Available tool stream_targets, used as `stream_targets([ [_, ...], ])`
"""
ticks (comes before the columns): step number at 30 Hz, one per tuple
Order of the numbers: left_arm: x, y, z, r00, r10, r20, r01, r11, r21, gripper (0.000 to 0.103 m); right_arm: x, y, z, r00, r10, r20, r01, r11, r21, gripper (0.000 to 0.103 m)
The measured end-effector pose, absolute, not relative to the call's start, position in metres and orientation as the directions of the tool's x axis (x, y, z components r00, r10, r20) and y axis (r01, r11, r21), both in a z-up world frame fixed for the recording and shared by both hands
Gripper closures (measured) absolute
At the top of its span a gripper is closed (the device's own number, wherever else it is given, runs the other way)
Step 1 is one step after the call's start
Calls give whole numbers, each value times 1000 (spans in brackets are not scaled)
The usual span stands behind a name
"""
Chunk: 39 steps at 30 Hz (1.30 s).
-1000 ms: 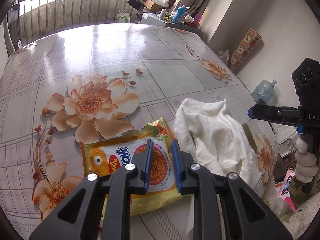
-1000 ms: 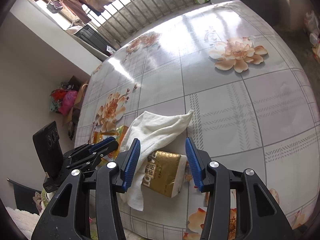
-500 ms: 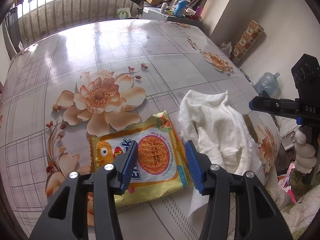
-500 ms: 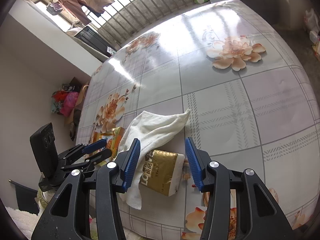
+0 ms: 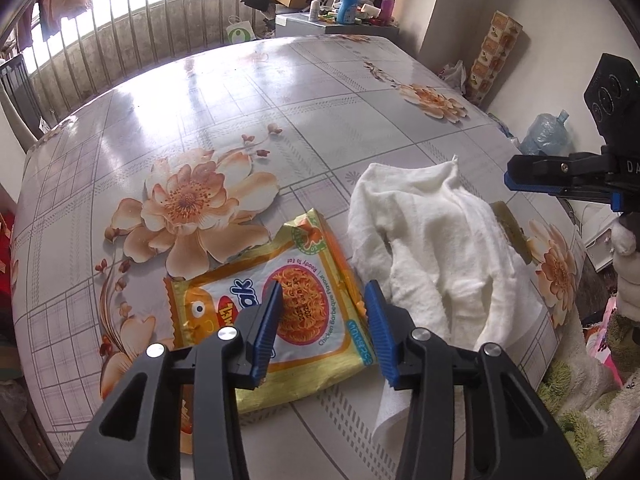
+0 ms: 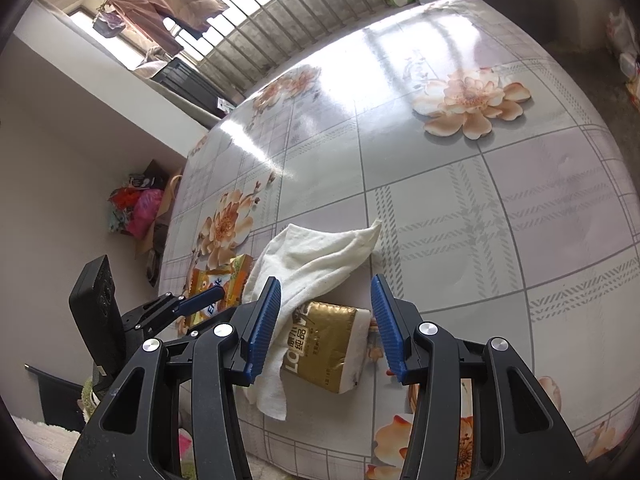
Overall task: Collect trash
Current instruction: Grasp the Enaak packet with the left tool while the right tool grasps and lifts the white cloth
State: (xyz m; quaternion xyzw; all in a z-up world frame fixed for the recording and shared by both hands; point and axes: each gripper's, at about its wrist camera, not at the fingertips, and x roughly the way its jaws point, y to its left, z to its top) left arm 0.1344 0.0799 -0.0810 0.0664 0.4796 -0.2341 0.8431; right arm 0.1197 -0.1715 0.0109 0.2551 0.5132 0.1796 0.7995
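Note:
A yellow instant-noodle packet [image 5: 248, 292] lies flat on the flowered table [image 5: 160, 92]. My left gripper [image 5: 323, 292] hovers over its right half, jaws closing, the packet seen between them but not pinched. A white towel [image 5: 432, 240] lies crumpled to the right, partly covering a gold tissue pack [image 6: 324, 340]. My right gripper [image 6: 326, 280] hangs open just above that pack, touching nothing. From the left wrist view the right gripper [image 5: 516, 178] enters at the right edge. The right wrist view shows the left gripper [image 6: 216, 292] over the noodle packet [image 6: 224, 280].
The table's near edge runs just below both grippers. Beside the table stand a water jug [image 5: 546, 134] and a column of printed boxes [image 5: 496, 56]. A cluttered cabinet [image 5: 348, 4] sits beyond the far end. Bags [image 6: 136, 208] lie on the floor at the left.
My left gripper's jaws spread from nearly shut to well apart, then narrowed slightly, and the view tilted a little over the packet. The right gripper has stayed put.

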Motion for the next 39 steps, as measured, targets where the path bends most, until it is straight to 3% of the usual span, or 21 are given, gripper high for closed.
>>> stream_targets([
  [2,136,81,-81,423,-355,-834,461,876,-139,73,122,-171,8,401,568,-718,-14,788,615,58],
  [8,142,93,-84,402,-420,-814,440,868,-231,87,134,-169,-2,372,628,-683,48,722,690,58],
  [18,145,120,-87,407,-490,-771,411,852,-325,94,154,-158,-23,320,648,-691,132,692,710,59],
  [21,146,124,-86,418,-491,-764,412,852,-322,94,156,-154,-24,326,640,-696,138,696,705,70],
  [26,148,129,-81,438,-486,-756,407,857,-315,95,155,-158,-25,335,653,-680,151,675,722,98],
  [39,140,138,-47,531,-447,-720,405,880,-247,95,132,-151,37,402,794,-455,-79,526,847,101],
])
